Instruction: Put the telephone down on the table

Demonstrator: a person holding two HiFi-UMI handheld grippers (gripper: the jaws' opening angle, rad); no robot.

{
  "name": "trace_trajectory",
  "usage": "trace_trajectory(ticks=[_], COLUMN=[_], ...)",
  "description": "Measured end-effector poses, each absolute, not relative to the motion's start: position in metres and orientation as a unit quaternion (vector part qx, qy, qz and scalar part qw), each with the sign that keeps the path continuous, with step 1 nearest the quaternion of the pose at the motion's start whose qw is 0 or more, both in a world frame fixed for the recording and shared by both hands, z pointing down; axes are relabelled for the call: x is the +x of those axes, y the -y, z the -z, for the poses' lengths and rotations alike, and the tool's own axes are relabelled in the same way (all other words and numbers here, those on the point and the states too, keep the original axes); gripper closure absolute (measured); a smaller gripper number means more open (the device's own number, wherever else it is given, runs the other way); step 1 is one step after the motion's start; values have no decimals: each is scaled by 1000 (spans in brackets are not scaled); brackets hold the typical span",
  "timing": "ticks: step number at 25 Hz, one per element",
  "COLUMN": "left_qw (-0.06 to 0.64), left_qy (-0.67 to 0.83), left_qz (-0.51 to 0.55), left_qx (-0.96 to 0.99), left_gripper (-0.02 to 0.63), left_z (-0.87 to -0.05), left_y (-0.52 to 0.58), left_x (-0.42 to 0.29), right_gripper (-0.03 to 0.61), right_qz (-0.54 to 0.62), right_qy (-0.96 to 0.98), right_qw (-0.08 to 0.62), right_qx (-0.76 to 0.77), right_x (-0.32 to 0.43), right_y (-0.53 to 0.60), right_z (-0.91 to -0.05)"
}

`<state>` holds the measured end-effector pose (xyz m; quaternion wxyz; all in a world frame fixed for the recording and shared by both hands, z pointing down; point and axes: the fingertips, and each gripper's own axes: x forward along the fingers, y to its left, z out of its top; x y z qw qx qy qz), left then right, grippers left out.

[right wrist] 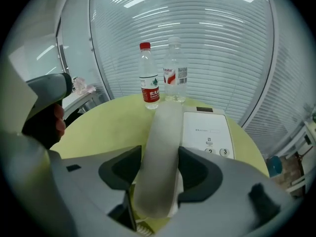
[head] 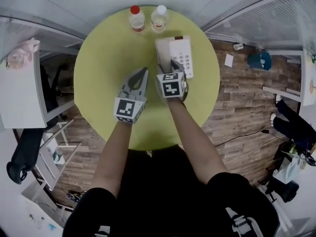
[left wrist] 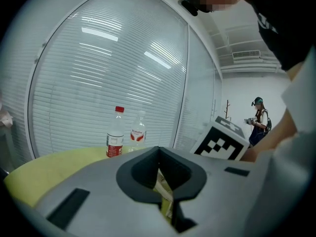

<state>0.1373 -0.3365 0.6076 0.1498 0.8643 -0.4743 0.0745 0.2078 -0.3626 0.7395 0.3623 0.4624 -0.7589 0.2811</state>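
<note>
While the left gripper (head: 142, 74) hangs clenched and empty, the right gripper (right wrist: 160, 168) sets released jaws astride the handset (right wrist: 166, 130), so the grasp looks pending and calls for closing squarely.

Left forearm (head: 112, 152): bare, stretched toward the far side, angled slightly right.
Left gripper (head: 142, 74): nearly level, jaws together, nothing between them.
Right forearm (head: 195, 142): bare, angled inward to the left, ending just beside the left gripper.
Right gripper (head: 175, 67): tipped steeply down, jaws apart, the handset (right wrist: 160, 152) lying between them.
</note>
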Motion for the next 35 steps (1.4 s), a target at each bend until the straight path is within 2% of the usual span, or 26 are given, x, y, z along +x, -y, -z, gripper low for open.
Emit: trace_trajectory(ticks=[14,35], left_qw=[149,107], left_qy=[489,481], left_qz=[-70,-73], left_qx=[857,867], left_gripper=[604,604], left_z=[-591,-530], left_y=[332,312], left_x=[129,128], right_gripper=[354,356], right_qz=[-305,-302], right_qy=[745,777], right_qw=[331,266], right_qx=[493,485], right_x=[212,216], right_y=[370,350], right_z=[-740,-654])
